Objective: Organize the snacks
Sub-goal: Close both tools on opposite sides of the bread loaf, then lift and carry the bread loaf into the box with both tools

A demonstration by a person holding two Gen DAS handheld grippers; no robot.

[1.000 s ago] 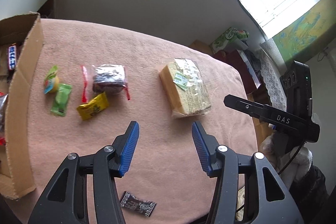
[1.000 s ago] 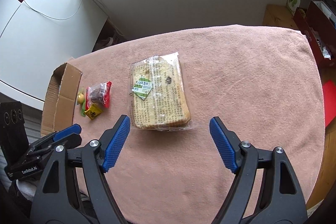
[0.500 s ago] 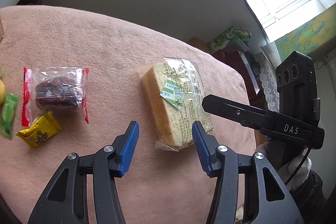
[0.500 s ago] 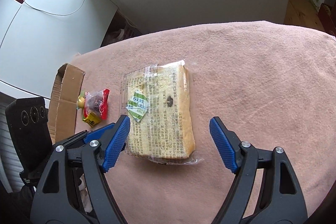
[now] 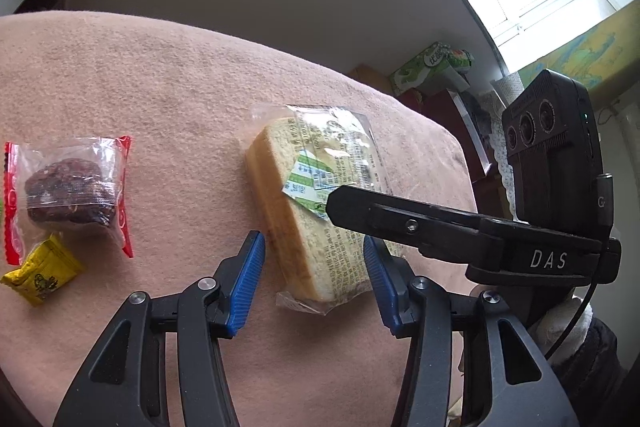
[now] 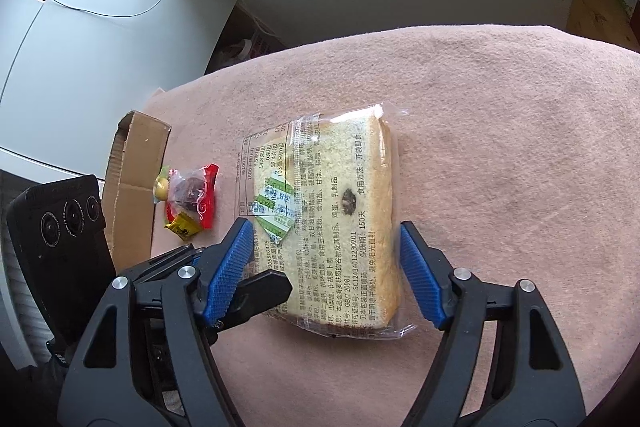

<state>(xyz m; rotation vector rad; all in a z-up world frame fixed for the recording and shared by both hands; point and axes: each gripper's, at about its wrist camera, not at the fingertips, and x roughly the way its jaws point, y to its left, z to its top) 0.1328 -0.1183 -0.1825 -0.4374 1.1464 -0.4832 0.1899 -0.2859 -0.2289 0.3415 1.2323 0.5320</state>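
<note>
Now both grippers sit around the same snack. The bag of sliced bread (image 6: 336, 223) lies flat in the middle of the tabletop (image 6: 500, 115), which has a pink cloth over it. The bag is clear, with black writing and a small green and white sticker on top.

The right gripper (image 6: 326, 273) is released, with its blue pads wide apart. One pad is on the left side of the bread's near end and the other is on the right side. The pads are just beside the bag, and I cannot tell if they touch it.

The left gripper (image 5: 316, 281) is released too. Its blue fingers (image 5: 248, 281) stand on both sides of the near end of the bread (image 5: 320, 203). The left pad is a little apart from the bag. The right pad is very close to it, but I cannot tell if it touches. One black finger of the right gripper (image 5: 440, 227) reaches over the bread from the right.

To the left of the bread is a clear bag with red ends (image 5: 68, 191) and something dark brown inside. A small yellow candy packet (image 5: 42, 275) lies just beside it, on the near side. Far to the left in the right wrist view, an open cardboard box (image 6: 134, 183) sits at the edge of the tabletop.
</note>
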